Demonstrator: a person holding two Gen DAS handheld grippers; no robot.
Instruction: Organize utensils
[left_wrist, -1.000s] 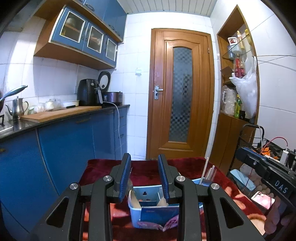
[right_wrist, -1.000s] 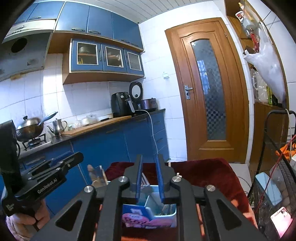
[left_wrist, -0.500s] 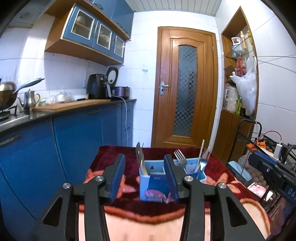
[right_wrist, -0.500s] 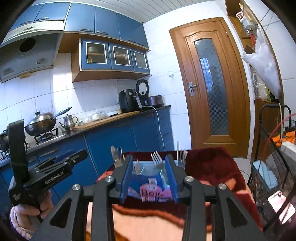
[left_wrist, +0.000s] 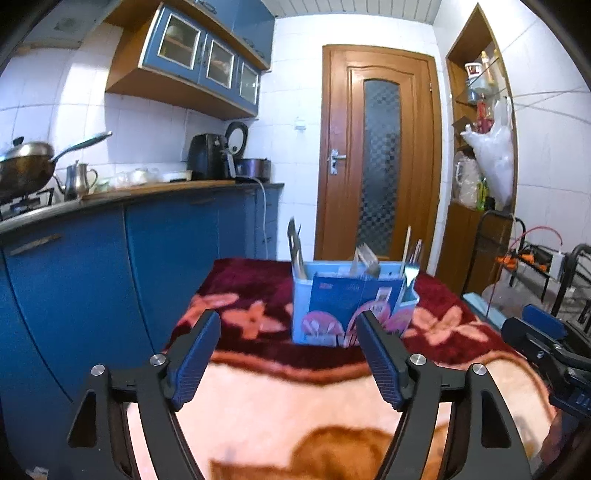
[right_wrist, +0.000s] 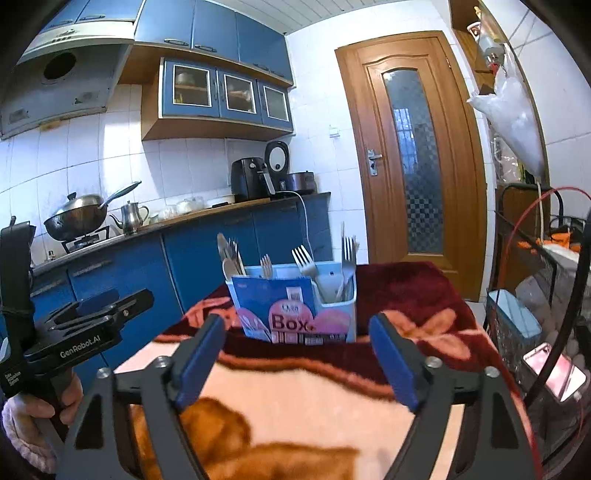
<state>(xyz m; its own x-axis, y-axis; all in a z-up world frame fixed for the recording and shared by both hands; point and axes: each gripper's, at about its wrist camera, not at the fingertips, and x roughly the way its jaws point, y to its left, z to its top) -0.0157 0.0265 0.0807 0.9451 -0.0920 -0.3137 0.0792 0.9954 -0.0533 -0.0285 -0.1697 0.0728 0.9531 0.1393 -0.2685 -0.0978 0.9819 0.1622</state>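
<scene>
A light blue utensil box (left_wrist: 351, 306) (right_wrist: 295, 306) with a pink "Box" label stands upright on the flowered blanket (left_wrist: 288, 398) (right_wrist: 314, 402). Forks (right_wrist: 306, 264), spoons (right_wrist: 229, 254) and chopsticks (left_wrist: 406, 245) stick up from its compartments. My left gripper (left_wrist: 288, 325) hangs over the blanket well short of the box, its jaws opening with nothing between them. My right gripper (right_wrist: 297, 328) is also back from the box, jaws opening and empty. The left gripper (right_wrist: 92, 317), held in a hand (right_wrist: 40, 410), shows at the left of the right wrist view.
Blue kitchen cabinets (left_wrist: 110, 258) run along the left, with a wok (right_wrist: 75, 218), kettle (right_wrist: 131, 218) and air fryer (right_wrist: 247, 179) on the counter. A wooden door (left_wrist: 380, 158) is behind the table. A black wire rack (right_wrist: 535, 295) with a phone (right_wrist: 554, 369) stands at the right.
Both grippers have drawn back from the box and sunk lower, and their jaws have spread wide. The box now stands farther off and fully in view.
</scene>
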